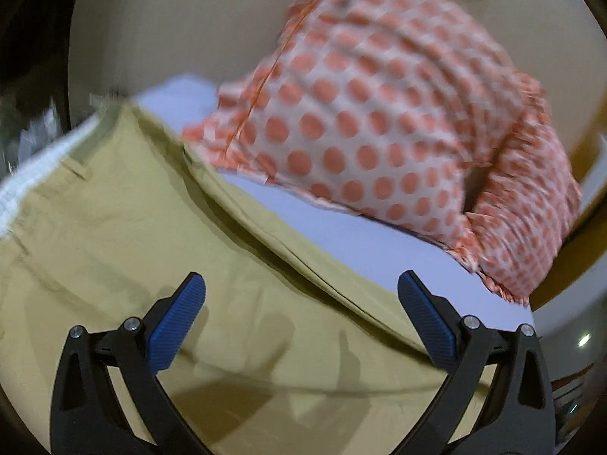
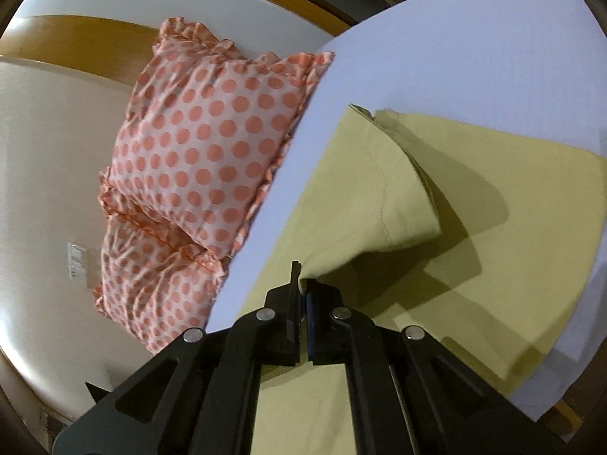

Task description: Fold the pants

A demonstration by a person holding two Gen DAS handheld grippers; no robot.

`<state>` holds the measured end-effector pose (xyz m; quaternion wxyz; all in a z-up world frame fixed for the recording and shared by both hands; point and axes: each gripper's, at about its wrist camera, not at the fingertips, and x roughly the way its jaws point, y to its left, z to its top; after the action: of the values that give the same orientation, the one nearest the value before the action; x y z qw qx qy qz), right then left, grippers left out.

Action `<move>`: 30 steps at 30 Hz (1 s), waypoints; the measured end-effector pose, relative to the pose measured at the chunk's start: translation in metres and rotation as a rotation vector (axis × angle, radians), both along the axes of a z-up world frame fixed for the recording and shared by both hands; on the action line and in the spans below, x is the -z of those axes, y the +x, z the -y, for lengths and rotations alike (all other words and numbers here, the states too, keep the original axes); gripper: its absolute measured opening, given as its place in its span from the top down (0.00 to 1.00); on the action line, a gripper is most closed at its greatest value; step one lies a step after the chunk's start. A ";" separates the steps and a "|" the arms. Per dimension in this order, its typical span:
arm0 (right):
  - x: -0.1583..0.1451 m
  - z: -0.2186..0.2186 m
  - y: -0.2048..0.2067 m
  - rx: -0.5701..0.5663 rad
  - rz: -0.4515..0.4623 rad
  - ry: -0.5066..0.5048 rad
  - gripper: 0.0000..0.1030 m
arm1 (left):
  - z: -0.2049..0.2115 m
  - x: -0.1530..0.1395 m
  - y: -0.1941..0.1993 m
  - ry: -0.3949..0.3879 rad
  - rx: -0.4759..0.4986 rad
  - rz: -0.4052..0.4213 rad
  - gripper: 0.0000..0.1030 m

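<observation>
Olive-yellow pants (image 1: 159, 250) lie spread on a white bed sheet (image 1: 341, 227). My left gripper (image 1: 301, 288) is open and empty, its blue pads (image 1: 178, 326) hovering just above the flat cloth. In the right wrist view my right gripper (image 2: 301, 284) is shut on an edge of the pants (image 2: 364, 197) and holds that part lifted, folded over the rest of the pants (image 2: 512, 197), which lies flat on the sheet (image 2: 474, 45).
Two pillows with orange polka dots (image 1: 379, 113) (image 2: 212, 144) lean against the beige wall at the bed's edge. A wooden headboard (image 2: 76, 38) runs behind them. A wall switch plate (image 2: 76, 259) sits below.
</observation>
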<state>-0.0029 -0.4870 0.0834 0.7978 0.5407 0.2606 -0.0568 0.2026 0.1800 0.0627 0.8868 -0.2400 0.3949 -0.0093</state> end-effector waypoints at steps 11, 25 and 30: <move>-0.018 0.005 0.005 -0.001 0.078 -0.015 0.98 | -0.025 0.028 0.025 -0.129 -0.062 -0.081 0.95; -0.009 0.022 -0.064 0.087 -0.032 -0.110 0.98 | -0.010 0.043 -0.256 -0.071 -0.064 0.008 0.92; -0.002 0.024 -0.069 0.091 -0.050 -0.107 0.98 | -0.013 0.050 -0.265 -0.080 -0.063 0.024 0.92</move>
<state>-0.0715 -0.5114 0.0851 0.8155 0.5069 0.2519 -0.1205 -0.0628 0.1929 0.0130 0.8811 -0.2874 0.3756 0.0002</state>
